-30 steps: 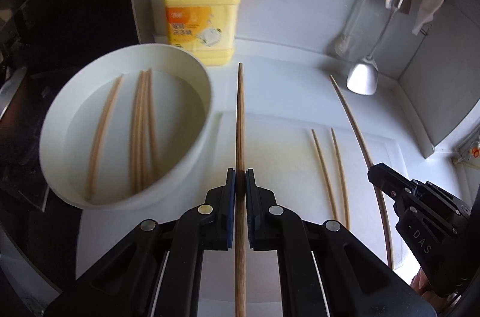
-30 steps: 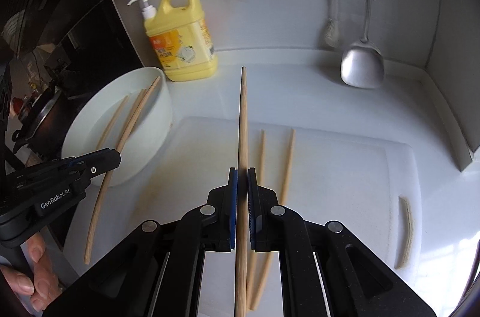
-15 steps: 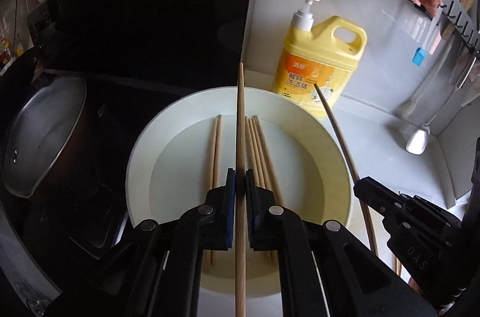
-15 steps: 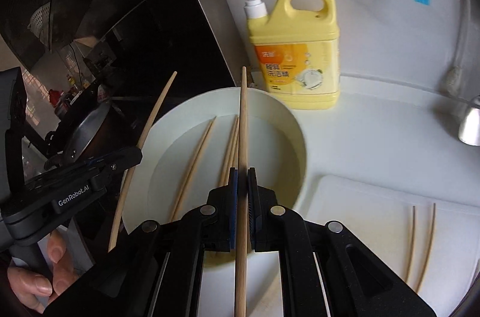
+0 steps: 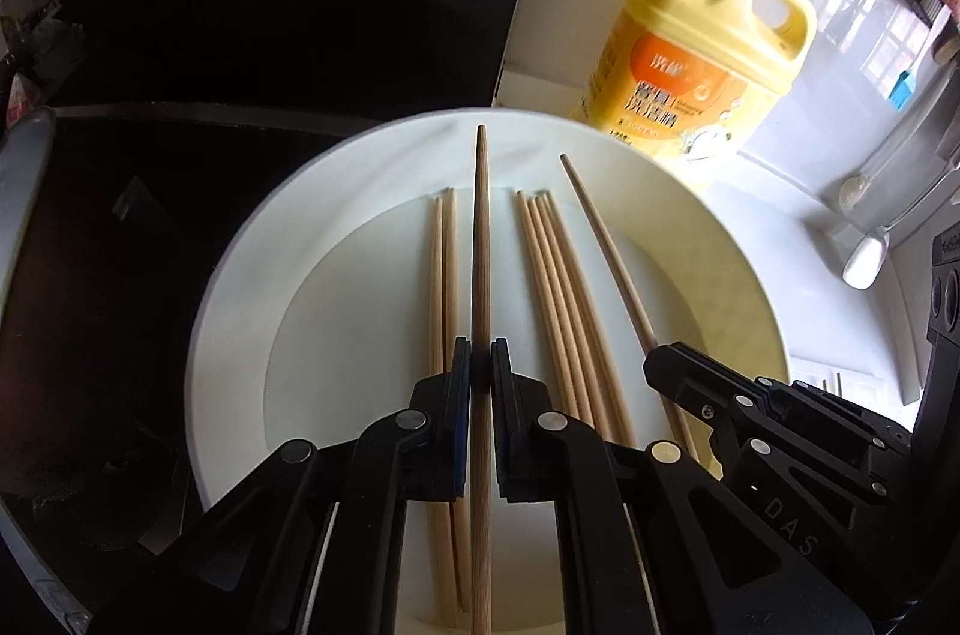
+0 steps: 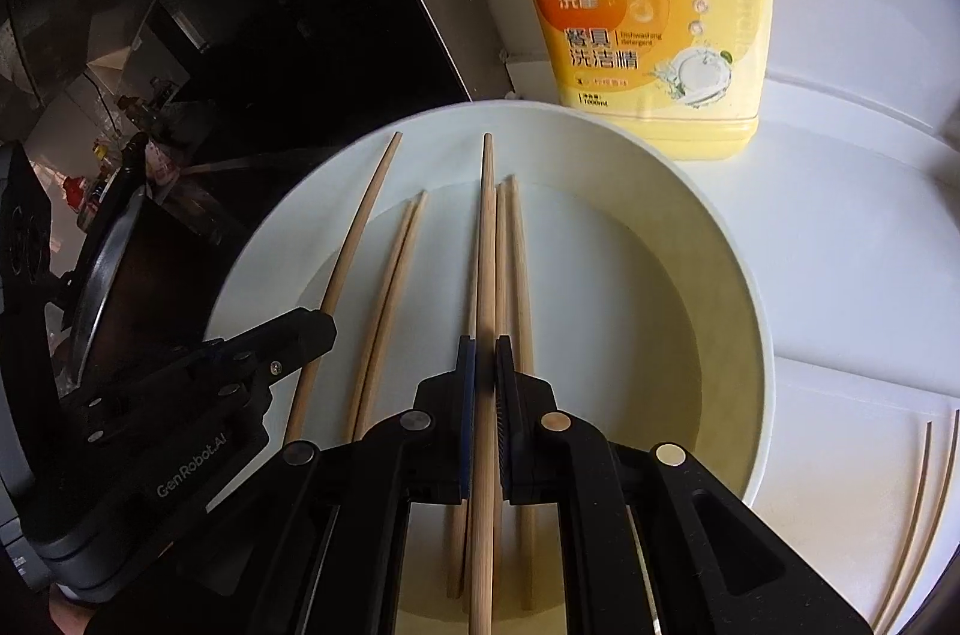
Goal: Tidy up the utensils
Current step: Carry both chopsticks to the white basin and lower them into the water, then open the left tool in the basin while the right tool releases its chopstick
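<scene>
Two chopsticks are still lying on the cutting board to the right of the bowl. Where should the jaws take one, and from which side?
Judging from the right wrist view, take the chopsticks on the board one at a time, mid-shaft, from straight above, jaws closing across the width. They lie flat, thin and nearly parallel with a narrow gap, so a low sideways approach would likely nudge the neighbour.

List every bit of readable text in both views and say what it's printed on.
"洗洁精", "餐具", "Dishwashing detergent", "1000mL": detergent bottle label.
"GenRobot.AI": side of the left claw, seen from the right wrist view.
"DAS": side of the right claw, seen from the left wrist view.
The brand characters at the label's top and the small orange strip are too blurred to read.
</scene>
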Motion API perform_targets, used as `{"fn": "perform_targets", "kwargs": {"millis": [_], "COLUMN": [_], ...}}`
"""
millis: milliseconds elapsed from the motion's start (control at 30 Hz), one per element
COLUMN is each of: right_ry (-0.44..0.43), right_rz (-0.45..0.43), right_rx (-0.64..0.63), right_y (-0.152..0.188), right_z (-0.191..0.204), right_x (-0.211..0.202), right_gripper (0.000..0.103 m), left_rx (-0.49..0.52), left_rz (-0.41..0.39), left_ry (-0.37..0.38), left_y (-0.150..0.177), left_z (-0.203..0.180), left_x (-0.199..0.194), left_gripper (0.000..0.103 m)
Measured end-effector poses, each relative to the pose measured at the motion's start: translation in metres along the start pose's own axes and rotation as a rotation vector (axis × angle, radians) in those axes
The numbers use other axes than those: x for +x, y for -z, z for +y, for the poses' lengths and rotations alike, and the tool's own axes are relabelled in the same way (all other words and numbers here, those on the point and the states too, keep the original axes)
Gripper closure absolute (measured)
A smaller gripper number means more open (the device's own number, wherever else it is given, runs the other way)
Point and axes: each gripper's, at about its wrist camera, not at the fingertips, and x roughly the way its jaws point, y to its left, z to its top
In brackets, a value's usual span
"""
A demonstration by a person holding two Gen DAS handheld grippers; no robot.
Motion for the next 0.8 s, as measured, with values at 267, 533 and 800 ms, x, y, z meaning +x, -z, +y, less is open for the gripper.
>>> {"fn": "perform_targets", "kwargs": {"millis": [267, 533, 800], "right_ry": [0.031, 0.048, 0.055], "right_rz": [0.051, 0.069, 0.059], "right_rx": [0.007, 0.019, 0.032], "right_y": [0.000, 0.005, 0.005], "right_z": [-0.001, -0.006, -0.008], "right_x": [0.015, 0.017, 0.015], "right_gripper": [0.097, 0.097, 0.090], "left_rx": [0.028, 0.026, 0.001], "left_rz": [0.067, 0.104, 0.073], "left_ry": [-0.021, -0.037, -0.088], "left_y": [0.002, 0.002, 0.003], "left_z": [0.002, 0.003, 0.006], "left_x": [0.026, 0.038, 0.029], "left_gripper": [0.096, 0.095, 0.044]}}
